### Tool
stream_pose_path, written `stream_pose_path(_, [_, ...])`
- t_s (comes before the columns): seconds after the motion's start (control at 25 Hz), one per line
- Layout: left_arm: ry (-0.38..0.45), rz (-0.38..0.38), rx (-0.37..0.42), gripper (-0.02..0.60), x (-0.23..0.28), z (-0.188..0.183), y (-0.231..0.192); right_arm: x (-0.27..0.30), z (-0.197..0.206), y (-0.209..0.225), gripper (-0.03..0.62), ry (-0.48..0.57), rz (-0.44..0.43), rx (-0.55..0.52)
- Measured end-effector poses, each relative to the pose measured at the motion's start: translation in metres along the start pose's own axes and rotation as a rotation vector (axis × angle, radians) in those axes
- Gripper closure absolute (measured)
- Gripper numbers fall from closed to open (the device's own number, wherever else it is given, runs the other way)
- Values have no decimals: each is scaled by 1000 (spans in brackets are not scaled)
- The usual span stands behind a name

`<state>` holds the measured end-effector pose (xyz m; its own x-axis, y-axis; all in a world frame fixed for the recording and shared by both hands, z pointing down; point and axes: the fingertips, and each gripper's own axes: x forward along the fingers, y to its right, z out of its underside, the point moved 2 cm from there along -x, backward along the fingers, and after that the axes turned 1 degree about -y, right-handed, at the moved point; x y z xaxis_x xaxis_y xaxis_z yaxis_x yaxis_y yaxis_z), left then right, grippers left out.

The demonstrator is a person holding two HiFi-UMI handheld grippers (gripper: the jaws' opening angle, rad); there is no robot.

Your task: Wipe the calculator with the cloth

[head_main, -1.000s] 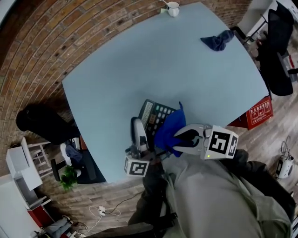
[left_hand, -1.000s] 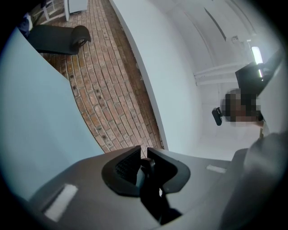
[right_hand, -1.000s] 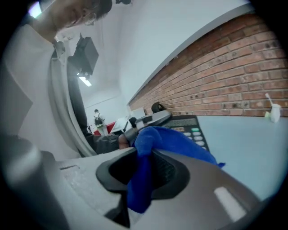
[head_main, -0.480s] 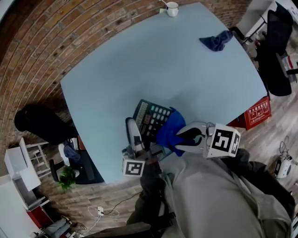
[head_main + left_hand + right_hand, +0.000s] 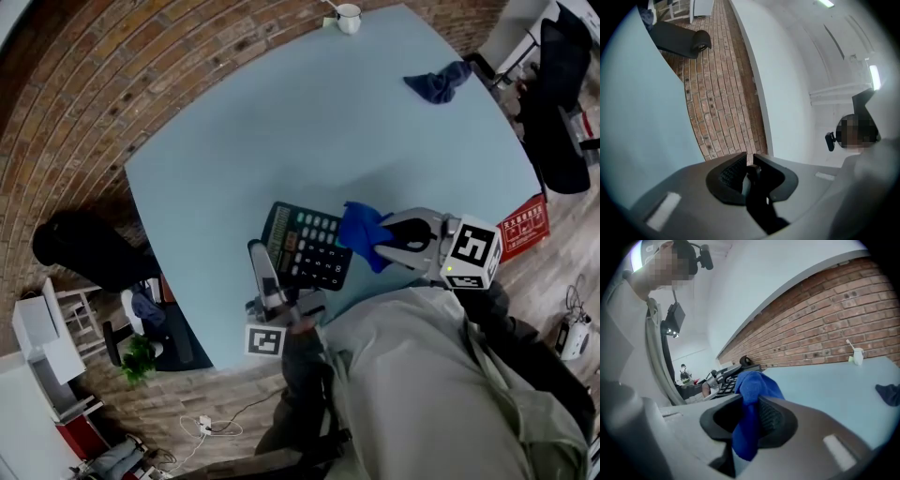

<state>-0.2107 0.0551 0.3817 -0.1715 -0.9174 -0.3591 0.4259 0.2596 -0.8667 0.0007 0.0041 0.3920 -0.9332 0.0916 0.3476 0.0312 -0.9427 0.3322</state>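
The calculator [image 5: 305,246] lay flat near the counter's [image 5: 281,122] front edge, light, stiff and apt to skid unless pinned by its rim, the right gripper's [image 5: 386,242] jaws pinching the limp blue cloth [image 5: 362,228] at its right edge, the left gripper's [image 5: 256,253] jaws closed, empty, alongside.

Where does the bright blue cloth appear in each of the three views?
Head view: bright blue cloth right of the calculator, in the right gripper.
Left gripper view: not in it.
Right gripper view: low centre, pinched between the jaws.
Shared landmark: the brick floor.
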Motion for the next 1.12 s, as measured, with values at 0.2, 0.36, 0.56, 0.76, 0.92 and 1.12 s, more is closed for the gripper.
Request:
stream_pose_path(0.2, [33,-2,-33,543,1,-2,-3,20,8,-67,503,-46,-214,-40])
stream_pose_path(0.36, [59,11,-72,543,0,-2,-2,28,8,-93,503,-24,-307,-74])
stream_pose_path(0.56, [48,15,-58,541,0,1,0,7,10,-34,502,8,-140,-25])
stream_pose_path(0.76, [54,-7,-50,541,-4,-1,-4,10,3,-16,502,47,-46,37])
stream_pose_path(0.92, [49,-11,-33,543,-6,-3,-5,27,17,-72,503,-50,-235,7])
stream_pose_path(1.12, [20,9,16,543,-7,-1,0,23,10,-64,503,-63,-180,-60])
